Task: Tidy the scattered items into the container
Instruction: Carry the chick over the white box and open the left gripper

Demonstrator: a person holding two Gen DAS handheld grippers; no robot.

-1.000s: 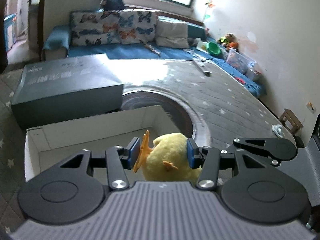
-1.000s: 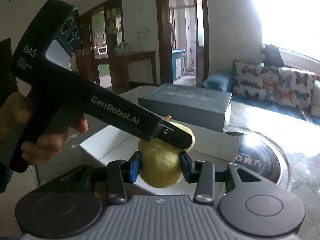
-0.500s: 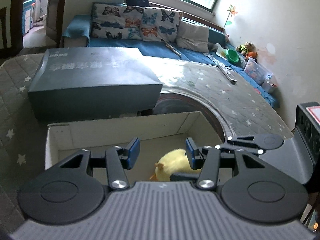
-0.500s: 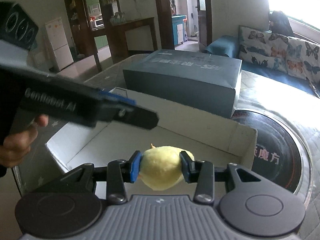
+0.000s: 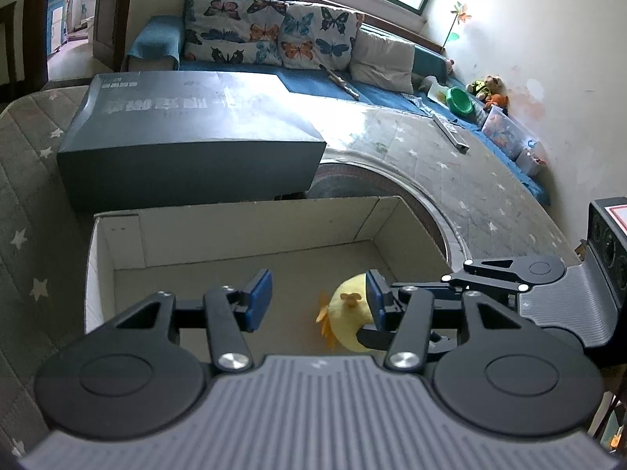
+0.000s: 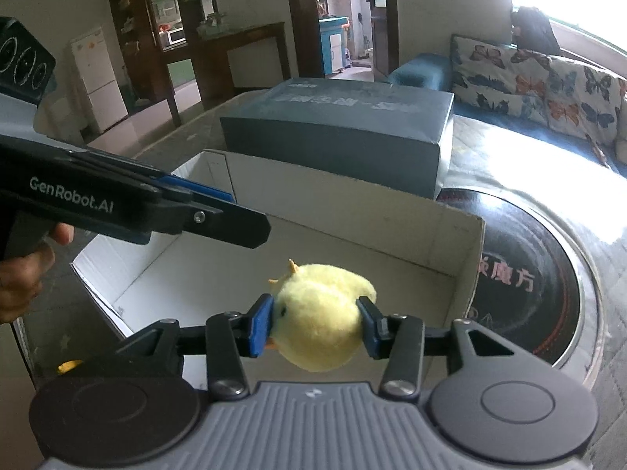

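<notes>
A yellow plush chick with orange tufts hangs just above the floor of an open white cardboard box. My right gripper is shut on it, one blue pad pressed into each side. In the left wrist view the chick shows low in the box, near its right wall. My left gripper stands open over the box with nothing between its pads, to the left of the chick. One right finger is hidden behind my left pad.
A flat dark grey carton lies right behind the white box. A round black cooktop is set into the star-quilted table cover to the right. A sofa with butterfly cushions stands beyond. A person's hand grips the left tool.
Both grippers held the chick a second ago. The left one has opened, let go and drawn back to the left. The right one has lowered the chick into the box.
</notes>
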